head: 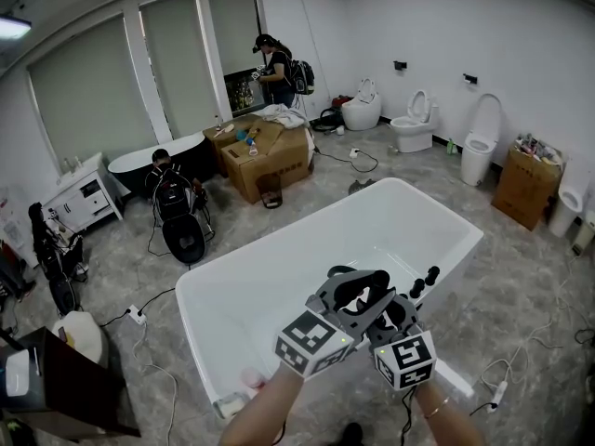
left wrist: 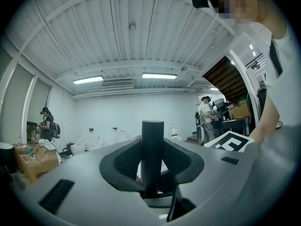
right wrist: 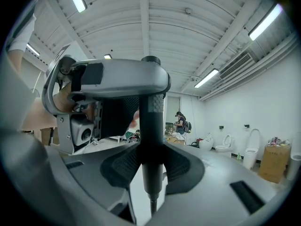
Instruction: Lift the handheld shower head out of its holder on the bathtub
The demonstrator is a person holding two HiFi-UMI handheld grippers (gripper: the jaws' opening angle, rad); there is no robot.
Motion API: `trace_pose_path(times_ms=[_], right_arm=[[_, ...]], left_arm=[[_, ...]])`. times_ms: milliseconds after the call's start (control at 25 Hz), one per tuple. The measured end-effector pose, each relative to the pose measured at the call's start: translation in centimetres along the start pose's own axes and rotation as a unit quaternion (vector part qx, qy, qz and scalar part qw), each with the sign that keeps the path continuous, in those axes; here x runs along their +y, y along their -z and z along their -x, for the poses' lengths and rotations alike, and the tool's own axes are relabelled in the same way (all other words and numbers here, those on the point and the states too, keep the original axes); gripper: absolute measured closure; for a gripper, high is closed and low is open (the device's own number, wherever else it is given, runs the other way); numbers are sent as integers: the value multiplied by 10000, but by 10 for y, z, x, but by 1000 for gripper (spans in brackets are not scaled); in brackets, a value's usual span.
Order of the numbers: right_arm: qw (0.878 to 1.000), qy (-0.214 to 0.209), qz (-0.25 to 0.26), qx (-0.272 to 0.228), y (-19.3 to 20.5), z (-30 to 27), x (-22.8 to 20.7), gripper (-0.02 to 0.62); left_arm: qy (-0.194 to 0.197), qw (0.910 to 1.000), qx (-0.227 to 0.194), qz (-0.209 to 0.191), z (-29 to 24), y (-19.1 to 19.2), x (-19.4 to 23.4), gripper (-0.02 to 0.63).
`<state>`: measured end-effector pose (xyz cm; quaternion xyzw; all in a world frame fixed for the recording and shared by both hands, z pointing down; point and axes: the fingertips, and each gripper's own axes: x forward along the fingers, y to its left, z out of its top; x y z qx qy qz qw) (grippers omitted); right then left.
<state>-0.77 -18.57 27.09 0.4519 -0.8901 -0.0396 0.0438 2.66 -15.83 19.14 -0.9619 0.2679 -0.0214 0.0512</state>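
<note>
Handheld shower head (right wrist: 151, 126): its dark handle is seen standing upright between both grippers, just above the near right rim of the white bathtub (head: 469, 244). In the left gripper view the jaws of the left gripper (left wrist: 152, 163) are closed on the upper part of the handle, with the ribbed pads pressed against it on either side. In the right gripper view the jaws of the right gripper (right wrist: 151, 166) are clamped on the same handle lower down, directly beneath the left gripper, and a thin stem (right wrist: 152, 205) is seen leaving the handle's bottom end.

In the head view the two grippers are held close together, side by side and level, near a group of dark fittings (head: 425, 282) on the tub rim but apart from them. Which of those fittings is the holder cannot be told.

The grasp is judged to be done, since the handheld shower head is gripped firmly at two heights. The lift itself is judged to be either done or nearly done: the lower end of the handle appears free in the right gripper view, with nothing seated around it, yet the holder is not shown clearly enough for this to be settled. If any part is left, it is only for the handle to be raised clear of the fittings, with the stem and whatever trails from it kept from snagging on the rim.
</note>
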Motion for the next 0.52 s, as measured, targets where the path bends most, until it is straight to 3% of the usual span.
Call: trace_pose_path(times_ms=[520], right_arm=[[10000,-20,73,22,-4,-7,4,457]], left_arm=[[-24,10000,-22,33,5,-4,7,449]])
